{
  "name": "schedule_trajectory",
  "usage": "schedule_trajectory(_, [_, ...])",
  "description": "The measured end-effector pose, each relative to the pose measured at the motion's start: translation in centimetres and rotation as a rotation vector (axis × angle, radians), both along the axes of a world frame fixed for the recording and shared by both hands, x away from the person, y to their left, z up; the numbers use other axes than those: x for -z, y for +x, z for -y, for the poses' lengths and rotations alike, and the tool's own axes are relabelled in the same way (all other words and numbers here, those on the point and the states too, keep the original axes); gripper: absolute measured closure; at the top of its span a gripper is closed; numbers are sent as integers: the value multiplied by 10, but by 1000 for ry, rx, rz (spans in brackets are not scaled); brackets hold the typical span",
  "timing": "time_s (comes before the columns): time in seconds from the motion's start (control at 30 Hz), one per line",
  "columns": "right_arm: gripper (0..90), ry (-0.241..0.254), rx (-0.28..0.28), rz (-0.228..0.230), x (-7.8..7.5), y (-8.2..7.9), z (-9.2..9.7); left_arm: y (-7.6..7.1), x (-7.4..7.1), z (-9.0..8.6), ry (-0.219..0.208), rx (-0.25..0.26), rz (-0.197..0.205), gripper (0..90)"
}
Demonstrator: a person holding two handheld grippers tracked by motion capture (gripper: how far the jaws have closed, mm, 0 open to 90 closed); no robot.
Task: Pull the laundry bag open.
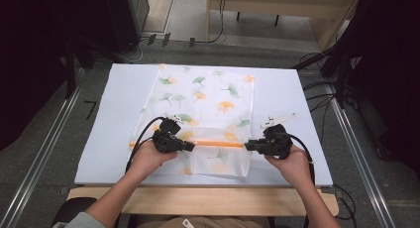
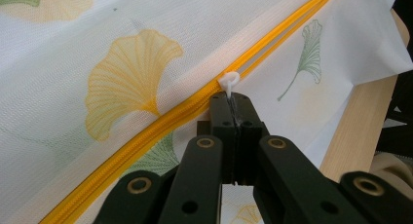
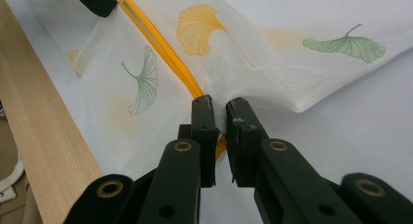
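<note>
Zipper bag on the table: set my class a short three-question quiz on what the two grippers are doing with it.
1. True or false: the left gripper is shut on the white zipper pull.
2. What does the right gripper pinch? A) the table's wooden edge B) the end of the mesh bag at its yellow zipper C) a cable
3. Fill in: the bag's print shows green and yellow ginkgo ____.

Key
1. True: in the left gripper view the jaws are pressed together on the pull.
2. B: fabric bunches between the jaws where the zipper ends.
3. leaves
</note>
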State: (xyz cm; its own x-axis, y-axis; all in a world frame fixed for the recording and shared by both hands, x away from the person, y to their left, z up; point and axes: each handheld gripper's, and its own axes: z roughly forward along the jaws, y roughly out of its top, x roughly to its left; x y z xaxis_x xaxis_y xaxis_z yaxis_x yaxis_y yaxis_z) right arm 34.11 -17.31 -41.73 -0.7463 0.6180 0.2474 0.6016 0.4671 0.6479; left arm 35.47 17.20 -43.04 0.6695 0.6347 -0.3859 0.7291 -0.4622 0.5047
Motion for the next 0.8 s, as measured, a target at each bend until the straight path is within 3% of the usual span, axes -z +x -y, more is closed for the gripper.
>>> schedule_trajectory(0.2, [849, 1, 2, -1, 0, 0, 2, 4, 4, -10, 11, -11, -37, 900])
schedule_trajectory(0.4, [849, -3, 3, 0, 1, 1, 2, 4, 4, -25, 38, -22, -43, 900])
schedule_trajectory(0.67, [849, -6, 8, -9, 1, 1, 2, 4, 2, -28, 27, -18, -46, 900])
schedule_trajectory(0.8, [848, -8, 7, -9, 2, 2, 3, 5, 4, -29, 2, -18, -50, 900])
